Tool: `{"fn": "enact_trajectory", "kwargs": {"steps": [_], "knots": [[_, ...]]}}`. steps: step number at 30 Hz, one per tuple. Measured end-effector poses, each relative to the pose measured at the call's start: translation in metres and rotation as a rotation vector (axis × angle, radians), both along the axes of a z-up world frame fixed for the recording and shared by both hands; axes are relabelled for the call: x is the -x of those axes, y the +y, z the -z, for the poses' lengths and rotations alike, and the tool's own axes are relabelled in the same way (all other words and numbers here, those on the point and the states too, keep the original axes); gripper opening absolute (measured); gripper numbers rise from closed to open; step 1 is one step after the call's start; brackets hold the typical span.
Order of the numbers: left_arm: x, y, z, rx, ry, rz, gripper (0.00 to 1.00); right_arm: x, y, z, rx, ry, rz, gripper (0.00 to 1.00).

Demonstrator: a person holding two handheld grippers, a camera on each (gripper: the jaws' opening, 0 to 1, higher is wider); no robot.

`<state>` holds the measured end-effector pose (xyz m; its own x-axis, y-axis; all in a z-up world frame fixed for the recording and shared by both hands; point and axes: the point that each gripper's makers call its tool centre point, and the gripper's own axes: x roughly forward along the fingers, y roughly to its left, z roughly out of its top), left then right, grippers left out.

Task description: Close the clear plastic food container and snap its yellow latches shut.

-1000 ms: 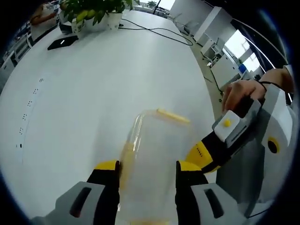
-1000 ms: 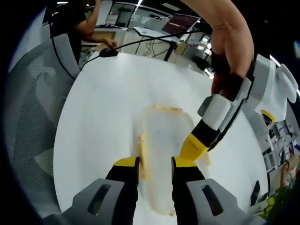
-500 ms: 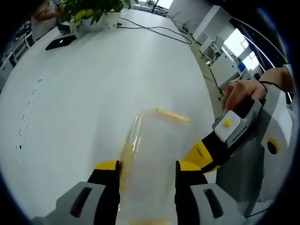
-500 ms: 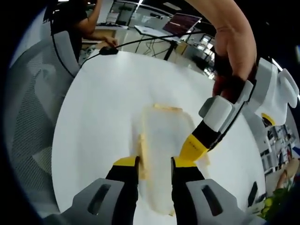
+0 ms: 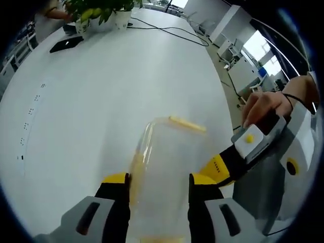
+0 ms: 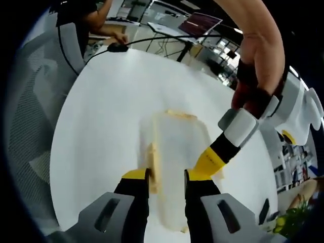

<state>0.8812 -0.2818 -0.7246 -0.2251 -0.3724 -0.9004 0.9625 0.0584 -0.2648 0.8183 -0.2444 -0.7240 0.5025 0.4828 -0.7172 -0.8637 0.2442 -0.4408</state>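
The clear rectangular plastic food container (image 5: 164, 172) with yellow latches sits on the round white worktop (image 5: 101, 91), and in the left gripper view it lies between the jaws of my left hand-held gripper (image 5: 158, 181), running from 6 o'clock up toward the middle of the view. Those yellow-tipped jaws stand apart, one on each long side of the box; I cannot tell whether they press the walls or merely flank them. One yellow latch strip (image 5: 187, 123) shows along the far short edge, and another (image 5: 136, 167) along the long edge at 9 o'clock of the box, close to my left jaw. The right hand-held gripper (image 5: 215, 169) comes in from 3 o'clock, its tip at the box's edge. In the right gripper view the container (image 6: 174, 167) again lies between that gripper's own jaws (image 6: 167, 177), which are spread to either side of it, contact uncertain. The lid looks to be lying on the box already, though the plastic is too blurred to be sure it is seated. My judgement: the step in hand is latching, with lid closure likely done. The next move calls for one gripper to steady the box while the other presses a latch down over the rim until it catches, then repeating on the remaining sides. Risk: the light box may slide on the smooth worktop.
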Motion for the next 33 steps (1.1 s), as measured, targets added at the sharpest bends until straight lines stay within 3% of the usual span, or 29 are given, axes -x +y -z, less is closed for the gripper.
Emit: {"fn": "enact_trajectory", "kwargs": {"steps": [14, 15, 16, 17, 18, 28, 33], "knots": [[-0.005, -0.002, 0.002, -0.018, 0.005, -0.013, 0.38, 0.0, 0.001, 0.002, 0.055, -0.055, 0.0, 0.22], [-0.005, -0.002, 0.002, -0.02, 0.003, -0.012, 0.38, 0.0, 0.001, 0.003, 0.068, -0.062, -0.003, 0.23], [-0.006, -0.003, 0.002, -0.022, 0.004, -0.013, 0.38, -0.007, -0.006, 0.001, 0.104, -0.109, 0.034, 0.21], [-0.004, -0.002, 0.003, -0.032, 0.011, -0.012, 0.37, -0.001, -0.003, 0.009, 0.111, -0.104, -0.035, 0.21], [-0.005, -0.004, 0.003, -0.027, 0.009, -0.015, 0.38, 0.001, -0.007, 0.011, 0.118, -0.09, 0.007, 0.21], [-0.008, -0.006, 0.004, -0.028, 0.014, -0.018, 0.37, -0.002, -0.002, 0.002, 0.077, -0.078, 0.011, 0.22], [-0.002, -0.002, 0.006, -0.05, 0.049, 0.007, 0.35, -0.001, -0.002, 0.004, 0.071, -0.067, 0.008, 0.22]]}}
